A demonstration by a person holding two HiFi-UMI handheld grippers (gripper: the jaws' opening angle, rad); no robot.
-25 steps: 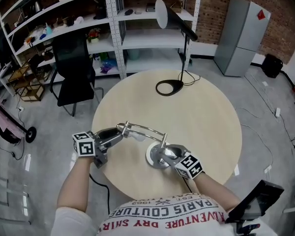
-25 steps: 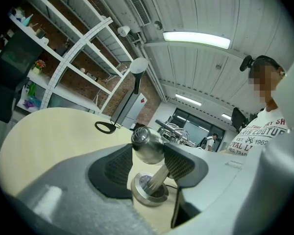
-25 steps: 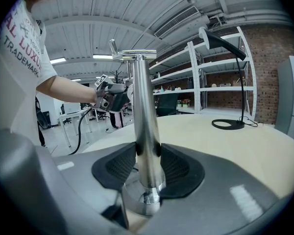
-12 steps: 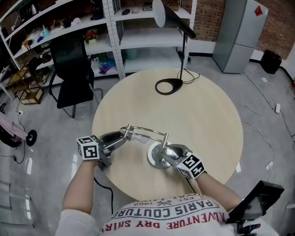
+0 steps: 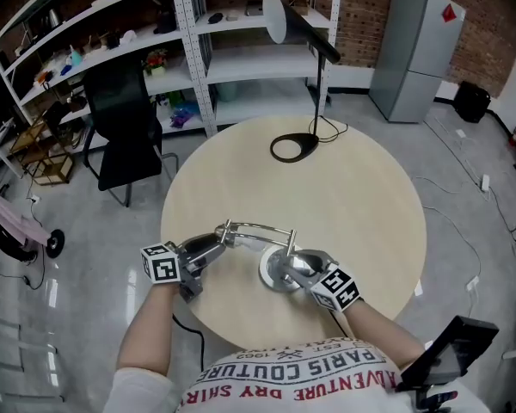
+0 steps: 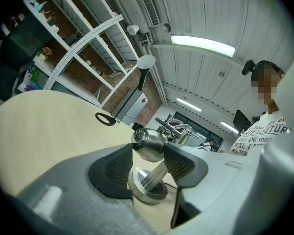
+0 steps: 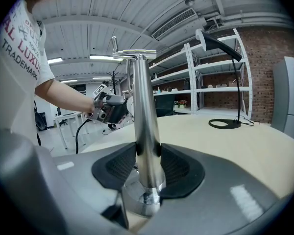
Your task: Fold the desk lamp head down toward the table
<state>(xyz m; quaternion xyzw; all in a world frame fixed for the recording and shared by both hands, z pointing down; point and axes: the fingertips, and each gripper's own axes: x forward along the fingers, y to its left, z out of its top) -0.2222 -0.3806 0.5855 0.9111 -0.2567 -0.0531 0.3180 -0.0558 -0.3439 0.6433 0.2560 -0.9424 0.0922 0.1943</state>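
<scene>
A chrome desk lamp stands near the front edge of the round table (image 5: 353,213). Its round base (image 5: 269,275) carries an upright post (image 7: 145,106), and a thin curved arm (image 5: 260,227) runs left to the bulbous lamp head (image 6: 147,142). My left gripper (image 5: 221,237) points level, and its ribbed pads press on both sides of the lamp head (image 5: 226,233), above the base (image 6: 146,184). My right gripper (image 5: 287,269) is shut on the post just above the base; in the right gripper view the right gripper (image 7: 147,161) clamps it from both sides.
A black desk lamp with a ring base (image 5: 295,148) and white shade (image 5: 276,14) stands at the table's far edge. Behind are metal shelves (image 5: 189,50), a black chair (image 5: 125,119) and a grey cabinet (image 5: 413,50). A black cable (image 5: 185,325) hangs below the table's front.
My left gripper has sunk a little with the lamp head held in it, lowering the arm toward the table. My right gripper has stayed on the post.
</scene>
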